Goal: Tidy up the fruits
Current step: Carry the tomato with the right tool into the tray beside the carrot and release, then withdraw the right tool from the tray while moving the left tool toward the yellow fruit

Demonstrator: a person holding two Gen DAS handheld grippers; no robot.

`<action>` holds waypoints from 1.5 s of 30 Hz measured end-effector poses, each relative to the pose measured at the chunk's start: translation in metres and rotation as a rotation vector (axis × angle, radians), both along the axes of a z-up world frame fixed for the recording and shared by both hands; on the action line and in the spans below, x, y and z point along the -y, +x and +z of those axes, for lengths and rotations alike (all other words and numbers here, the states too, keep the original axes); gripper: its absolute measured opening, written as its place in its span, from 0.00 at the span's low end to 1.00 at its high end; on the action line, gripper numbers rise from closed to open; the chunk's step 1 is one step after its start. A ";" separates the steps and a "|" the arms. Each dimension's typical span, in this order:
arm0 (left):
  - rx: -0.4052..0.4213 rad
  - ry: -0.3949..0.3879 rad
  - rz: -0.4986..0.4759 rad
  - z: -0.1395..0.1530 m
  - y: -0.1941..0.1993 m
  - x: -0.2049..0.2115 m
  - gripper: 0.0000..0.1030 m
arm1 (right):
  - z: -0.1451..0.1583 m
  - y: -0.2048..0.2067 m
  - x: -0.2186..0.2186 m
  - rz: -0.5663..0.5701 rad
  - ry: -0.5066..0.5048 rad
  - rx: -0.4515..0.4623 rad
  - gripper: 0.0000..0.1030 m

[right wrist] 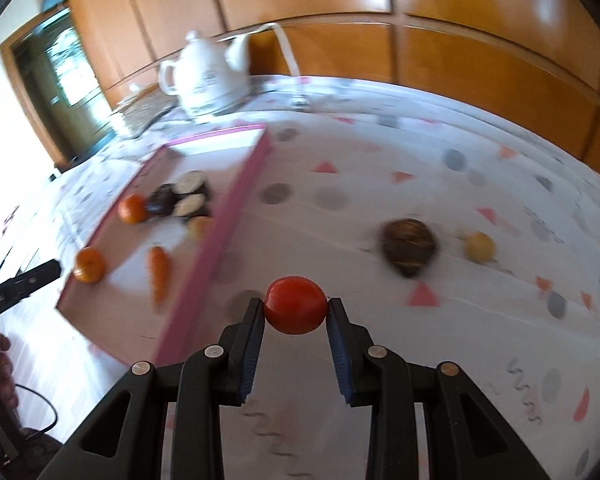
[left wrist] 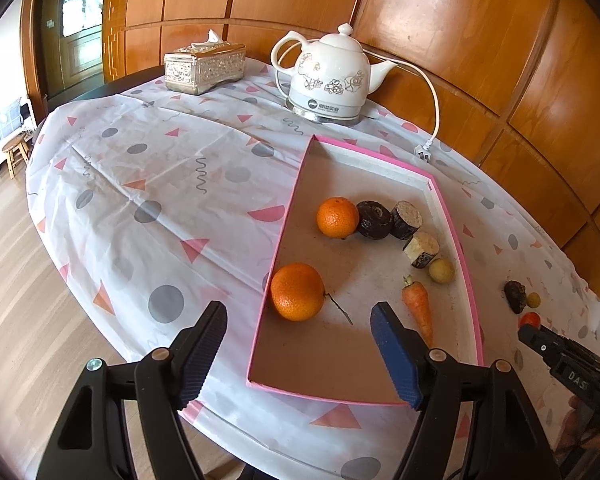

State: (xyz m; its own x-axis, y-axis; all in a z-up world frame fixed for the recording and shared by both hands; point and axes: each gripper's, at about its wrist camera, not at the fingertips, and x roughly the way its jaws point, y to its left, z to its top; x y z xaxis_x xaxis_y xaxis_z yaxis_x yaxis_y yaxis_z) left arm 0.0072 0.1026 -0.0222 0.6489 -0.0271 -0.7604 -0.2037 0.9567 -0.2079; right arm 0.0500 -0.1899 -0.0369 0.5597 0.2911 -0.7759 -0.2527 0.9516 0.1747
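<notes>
A pink-rimmed tray (left wrist: 456, 224) holds two oranges (left wrist: 337, 217) (left wrist: 297, 291), a carrot (left wrist: 419, 307), a small yellow fruit (left wrist: 441, 270) and three dark cut root pieces (left wrist: 406, 219). My left gripper (left wrist: 298, 314) is open over the tray's near left corner; the near orange lies just beyond its fingertips, untouched. My right gripper (right wrist: 295, 305) is shut on a red tomato (right wrist: 295, 311), held above the cloth right of the tray (right wrist: 244, 184). The left wrist view catches that gripper (left wrist: 540, 338) at its right edge.
On the cloth right of the tray lie a dark brown fruit (right wrist: 409, 246) and a small yellow fruit (right wrist: 479, 246). A white electric kettle (left wrist: 332, 76) with its cord and a tissue box (left wrist: 204, 66) stand at the back. Wooden wall panels close off the far side.
</notes>
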 end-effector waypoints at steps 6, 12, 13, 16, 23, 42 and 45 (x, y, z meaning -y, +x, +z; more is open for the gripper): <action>0.017 -0.016 0.007 0.002 -0.002 -0.003 0.73 | 0.006 0.003 -0.038 0.098 0.016 -0.002 0.31; 0.015 -0.023 0.013 0.000 -0.002 -0.006 0.73 | 0.009 0.004 -0.072 0.181 -0.011 0.011 0.31; 0.015 -0.024 0.014 0.000 -0.002 -0.006 0.73 | 0.009 0.004 -0.077 0.190 -0.019 0.014 0.31; 0.017 -0.025 0.015 0.000 -0.002 -0.007 0.73 | 0.008 0.007 -0.084 0.201 -0.033 0.015 0.31; 0.013 -0.025 0.013 -0.001 -0.002 -0.007 0.73 | 0.004 0.017 -0.096 0.192 -0.074 0.011 0.32; 0.025 -0.002 -0.034 0.004 -0.003 0.006 0.73 | 0.000 -0.019 -0.010 -0.104 -0.068 0.042 0.45; 0.021 -0.001 -0.042 0.004 -0.003 0.009 0.73 | -0.007 -0.023 0.021 -0.204 -0.056 0.019 0.45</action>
State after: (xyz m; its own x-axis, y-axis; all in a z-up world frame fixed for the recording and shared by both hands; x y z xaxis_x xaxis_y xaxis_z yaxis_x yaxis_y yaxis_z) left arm 0.0045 0.0940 -0.0184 0.6630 -0.0555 -0.7465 -0.1587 0.9642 -0.2126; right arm 0.0270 -0.2105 -0.0442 0.6170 0.1267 -0.7767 -0.0563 0.9915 0.1170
